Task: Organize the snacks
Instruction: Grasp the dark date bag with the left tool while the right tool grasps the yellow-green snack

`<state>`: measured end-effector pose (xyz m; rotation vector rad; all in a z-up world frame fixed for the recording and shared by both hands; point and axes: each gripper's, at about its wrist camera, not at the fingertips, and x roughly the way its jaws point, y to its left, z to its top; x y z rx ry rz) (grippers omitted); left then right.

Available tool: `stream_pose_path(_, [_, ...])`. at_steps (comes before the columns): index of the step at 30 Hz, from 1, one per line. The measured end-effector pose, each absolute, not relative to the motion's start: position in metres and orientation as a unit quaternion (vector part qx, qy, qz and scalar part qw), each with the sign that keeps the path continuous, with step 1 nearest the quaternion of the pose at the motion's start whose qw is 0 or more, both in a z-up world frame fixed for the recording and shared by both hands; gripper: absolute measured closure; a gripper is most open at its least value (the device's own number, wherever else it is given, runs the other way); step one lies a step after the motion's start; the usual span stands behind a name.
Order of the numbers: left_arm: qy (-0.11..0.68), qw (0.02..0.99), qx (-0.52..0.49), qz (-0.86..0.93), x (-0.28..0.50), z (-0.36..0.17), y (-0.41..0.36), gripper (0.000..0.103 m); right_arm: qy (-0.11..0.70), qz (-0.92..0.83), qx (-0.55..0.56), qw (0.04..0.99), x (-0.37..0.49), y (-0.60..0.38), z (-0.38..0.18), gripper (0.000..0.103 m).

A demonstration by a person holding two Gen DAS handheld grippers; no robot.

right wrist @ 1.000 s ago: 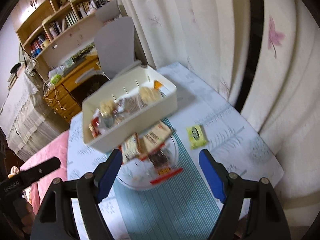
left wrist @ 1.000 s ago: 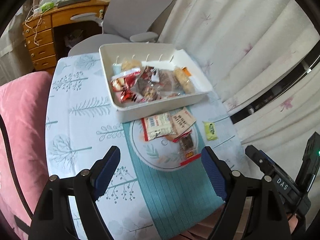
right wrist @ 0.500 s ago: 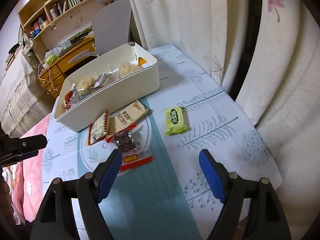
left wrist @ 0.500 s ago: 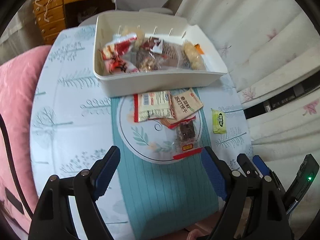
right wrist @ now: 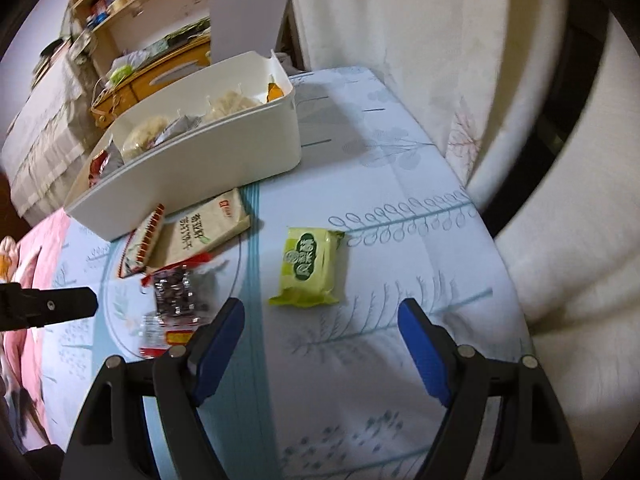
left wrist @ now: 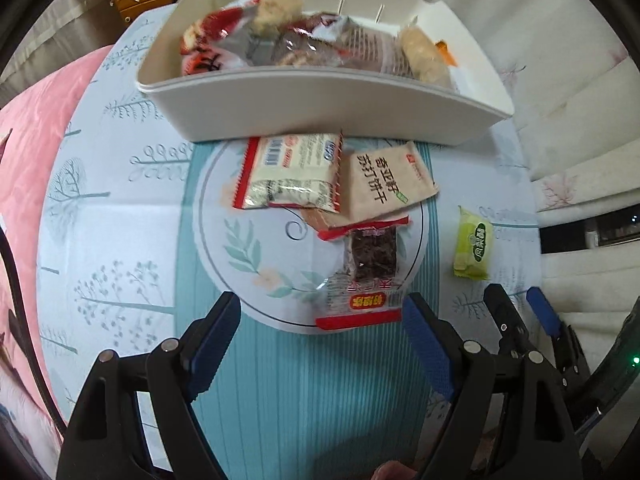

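Pale blue cloth printed with trees and sprigs covers the bench (left wrist: 120,208), and a teal ribbed runner (left wrist: 304,392) lies down its middle under a round white plate with a leaf pattern (left wrist: 248,256). We see cream curtains (right wrist: 400,48) hanging close along one side, a pink cover (left wrist: 28,152) along the other, and a wooden desk with bookshelves (right wrist: 120,4) further back.

Motion blur softens both views, so most wrapper print is unreadable, and the top of the white rectangular plastic bin (left wrist: 320,116) is cut off in the left view. Its near wall hides the lower contents.

Inside the bin we make out red-and-white packets, clear wrappers and pale round cakes heaped together. On the plate, just in front of the bin, lie a red-edged white snack packet (left wrist: 292,172), a tan cracker packet (left wrist: 384,180) overlapping it, and a clear packet of dark dried fruit with a red label (left wrist: 372,264). A light green wrapped snack (right wrist: 310,268) lies alone on the cloth, apart from the plate.

Our left claw (left wrist: 320,344) stands wide apart, empty, above the plate's near edge. Our right claw (right wrist: 318,344) is likewise spread and empty, just short of the green snack.
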<state>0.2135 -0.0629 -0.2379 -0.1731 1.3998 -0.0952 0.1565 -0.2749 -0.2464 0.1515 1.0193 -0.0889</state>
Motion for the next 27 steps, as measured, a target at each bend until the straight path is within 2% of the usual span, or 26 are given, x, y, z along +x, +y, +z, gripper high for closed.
stream_pose_path(18, [0.671, 0.739, -0.054, 0.010, 0.242, -0.289, -0.116, 0.023, 0.505, 0.063, -0.009, 0.861, 0.195, -0.274, -0.285, 0.024])
stream_pose_path(27, [0.665, 0.742, -0.086, 0.006, 0.257, -0.300, -0.114, 0.056, 0.507, 0.091, -0.046, 0.856, 0.201, -0.269, -0.290, 0.040])
